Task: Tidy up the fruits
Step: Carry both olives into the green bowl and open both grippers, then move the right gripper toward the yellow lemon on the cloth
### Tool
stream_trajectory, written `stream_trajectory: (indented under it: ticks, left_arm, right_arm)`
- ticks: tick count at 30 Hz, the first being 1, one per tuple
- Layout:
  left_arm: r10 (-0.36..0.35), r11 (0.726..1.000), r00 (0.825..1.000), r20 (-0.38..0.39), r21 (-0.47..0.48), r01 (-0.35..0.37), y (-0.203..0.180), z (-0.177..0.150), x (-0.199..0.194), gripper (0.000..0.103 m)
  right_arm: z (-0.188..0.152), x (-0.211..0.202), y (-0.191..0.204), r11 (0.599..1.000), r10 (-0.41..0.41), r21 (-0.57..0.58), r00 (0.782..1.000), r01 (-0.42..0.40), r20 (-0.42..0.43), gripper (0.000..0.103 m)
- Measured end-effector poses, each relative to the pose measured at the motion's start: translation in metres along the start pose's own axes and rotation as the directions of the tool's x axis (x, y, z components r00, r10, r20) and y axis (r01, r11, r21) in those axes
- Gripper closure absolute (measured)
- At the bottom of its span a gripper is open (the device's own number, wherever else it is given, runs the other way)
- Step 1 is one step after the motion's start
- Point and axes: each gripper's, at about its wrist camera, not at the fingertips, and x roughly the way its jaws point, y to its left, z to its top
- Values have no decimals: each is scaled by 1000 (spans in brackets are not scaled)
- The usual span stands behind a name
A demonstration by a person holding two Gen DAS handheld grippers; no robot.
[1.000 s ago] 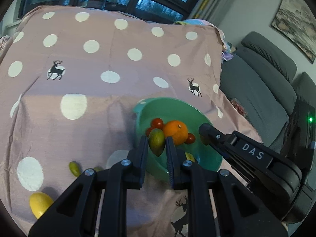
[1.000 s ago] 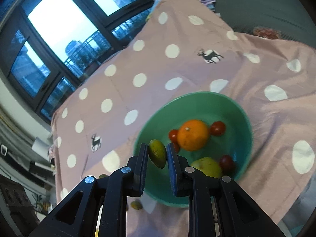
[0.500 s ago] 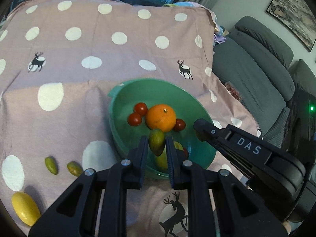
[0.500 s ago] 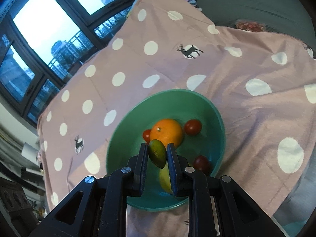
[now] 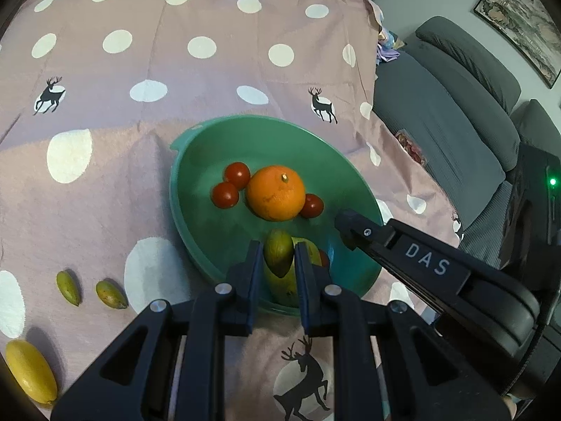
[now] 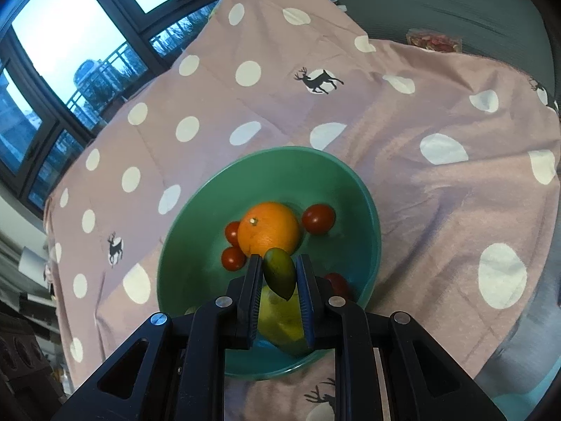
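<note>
Now both hand-held grippers, left [image 5: 278,256] & right [image 6: 279,273], each clamped on a small green oval fruit [image 5: 278,251], have dropped closer over the round green plastic bowl [image 5: 196,210] w/ orange fruit [image 5: 275,192] mid-bench, so release looks next.

A pink cloth [image 5: 147,161] with white dots and black deer prints covers the tabletop. To the right stands a grey sofa [image 5: 455,105], with a framed picture [image 5: 519,17] on the wall above it. A small packet with red contents [image 5: 412,145] lies on the sofa seat beside the cloth's edge. Dark-framed windows [image 6: 70,52] show buildings and a pale sky outside.
</note>
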Motion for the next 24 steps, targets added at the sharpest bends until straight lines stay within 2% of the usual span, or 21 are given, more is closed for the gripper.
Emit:
stream_trajectory:
  ticks: [6,13,15,17,21,23,24]
  left_arm:
    - [8,1000,1000,2,-7,-8,1,1,0,85]
    - [-1,1000,1000,9,-12,1,3,-1,-7,55]
    - [2,1000,1000,25,-17,-2,4,0,-13,49]
    - [15,999,999,47,-29,-14,9,0,-22,36]
    - [34,998,995,92,-56,-29,24,-1,-42,23]
    - [75,994,991,115,-83,-65,37,-2,-52,14]
    - [103,991,987,124,-96,-91,44,-3,-56,11]
  right_arm:
    - [1,0,-1,1000,-1,1,1000,1,-4,81]
    - [1,-1,-2,1000,-15,13,1000,15,-11,79]
    - [1,-5,-1,1000,-8,15,1000,8,-4,71]
    - [1,-12,1,1000,12,11,1000,-12,19,55]
    - [-1,-18,13,999,44,-20,999,-43,32,46]
    - [-4,-18,20,997,64,-40,998,-63,30,33]
    - [-5,-18,25,996,74,-52,997,-73,29,31]
